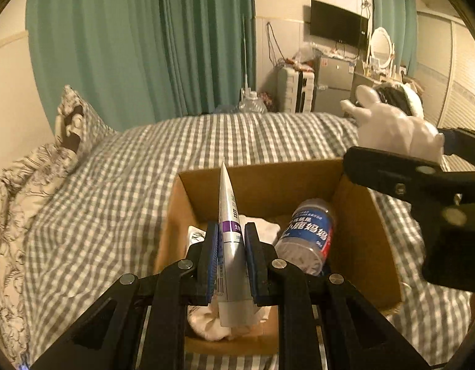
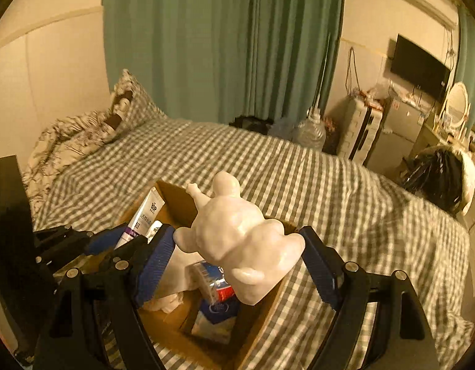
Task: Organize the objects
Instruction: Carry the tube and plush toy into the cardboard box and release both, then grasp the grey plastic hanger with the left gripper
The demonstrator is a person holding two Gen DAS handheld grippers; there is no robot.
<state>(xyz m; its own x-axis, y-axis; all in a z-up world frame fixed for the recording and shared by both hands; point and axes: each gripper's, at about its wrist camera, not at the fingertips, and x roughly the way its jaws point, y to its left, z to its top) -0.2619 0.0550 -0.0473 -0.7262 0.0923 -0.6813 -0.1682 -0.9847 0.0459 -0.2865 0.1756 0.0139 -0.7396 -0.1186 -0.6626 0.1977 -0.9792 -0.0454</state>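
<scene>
My left gripper [image 1: 231, 240] is shut on a white tube with a purple band [image 1: 229, 234], held upright over the open cardboard box [image 1: 262, 178] on the bed. The tube also shows in the right wrist view [image 2: 144, 215]. My right gripper [image 2: 237, 246] is shut on a white animal figurine [image 2: 237, 234], held above the box's right side; the figurine also shows in the left wrist view [image 1: 394, 129]. Inside the box lie a plastic bottle with a blue label [image 1: 308, 234] and white cloth [image 1: 206, 323].
The box sits on a bed with a grey checked cover [image 1: 114, 185]. Pillows [image 1: 73, 120] lie at the head, against green curtains [image 1: 144, 46]. A black bundle with white trim [image 2: 438, 182] rests at the bed's right edge. A suitcase, fridge and TV stand beyond.
</scene>
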